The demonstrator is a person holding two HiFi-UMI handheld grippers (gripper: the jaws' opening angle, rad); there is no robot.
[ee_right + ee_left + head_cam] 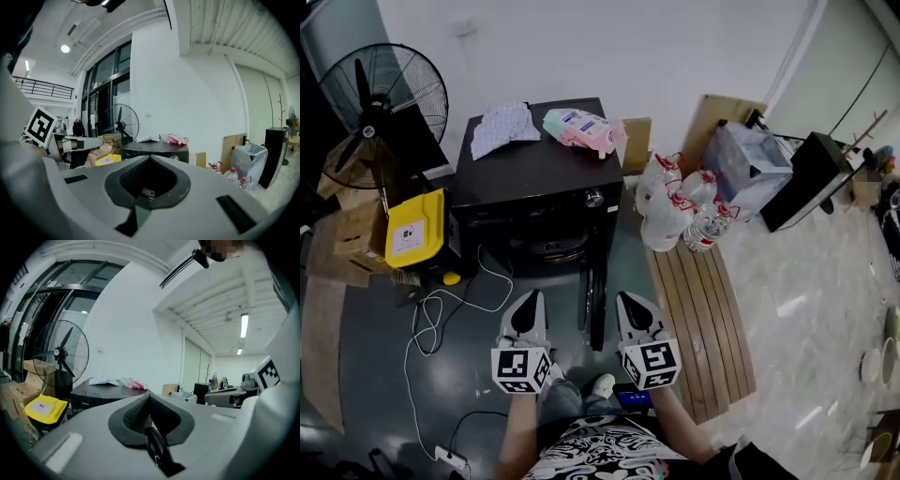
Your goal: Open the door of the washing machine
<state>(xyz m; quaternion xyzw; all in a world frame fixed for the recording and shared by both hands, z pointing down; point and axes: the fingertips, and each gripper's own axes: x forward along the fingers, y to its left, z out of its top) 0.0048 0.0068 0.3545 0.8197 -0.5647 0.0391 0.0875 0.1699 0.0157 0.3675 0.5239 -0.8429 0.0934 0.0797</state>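
The black washing machine [534, 173] stands against the white wall. Its door [597, 305] hangs swung out toward me, edge-on, and the dark drum opening [546, 246] shows. My left gripper [528, 300] is raised in front of the machine, left of the door's edge, jaws shut with nothing in them. My right gripper [632, 302] is level with it, right of the door, also shut and empty. In the left gripper view the closed tips [149, 397] point at the machine [101, 397]. The right gripper view shows the closed tips [151, 158] below the machine's top [157, 149].
A folded cloth [502, 127] and a pink packet [578, 129] lie on the machine. A standing fan [380, 103] and a yellow box [414, 230] are at its left, with a white cable [441, 319] on the floor. Water bottles [680, 211] and wooden slats [703, 319] are at the right.
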